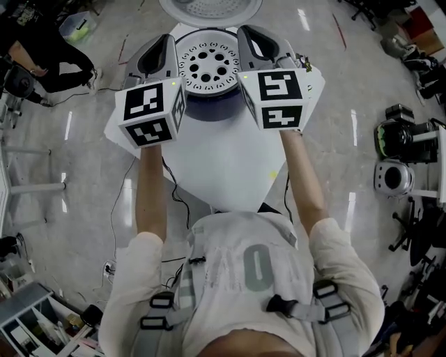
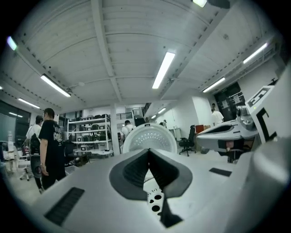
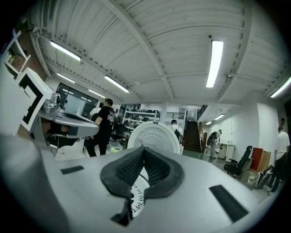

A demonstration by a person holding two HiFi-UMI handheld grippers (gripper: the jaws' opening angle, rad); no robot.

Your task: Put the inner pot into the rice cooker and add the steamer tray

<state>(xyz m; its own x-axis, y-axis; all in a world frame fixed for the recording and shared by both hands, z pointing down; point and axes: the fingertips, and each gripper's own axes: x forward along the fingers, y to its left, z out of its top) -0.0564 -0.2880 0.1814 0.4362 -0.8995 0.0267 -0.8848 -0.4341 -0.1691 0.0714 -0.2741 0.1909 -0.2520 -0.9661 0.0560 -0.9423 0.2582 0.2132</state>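
Observation:
The white perforated steamer tray (image 1: 209, 66) lies on top of the dark rice cooker (image 1: 209, 110) on the white table (image 1: 223, 167). The cooker's round white lid (image 1: 209, 8) stands open behind it. My left gripper (image 1: 162, 49) hovers at the tray's left side and my right gripper (image 1: 249, 42) at its right. Both point level toward the lid (image 2: 148, 136) (image 3: 153, 134). The pads of the left gripper (image 2: 148, 152) meet with nothing between them, and the tray (image 2: 154, 200) shows beneath. The right gripper (image 3: 143, 150) is shut the same way above the tray (image 3: 136, 200).
A person in black (image 1: 42, 49) crouches on the floor at the far left. Equipment and a round device (image 1: 394, 178) stand on the floor to the right. People (image 2: 50, 145) and shelves (image 2: 88, 132) fill the room beyond the table.

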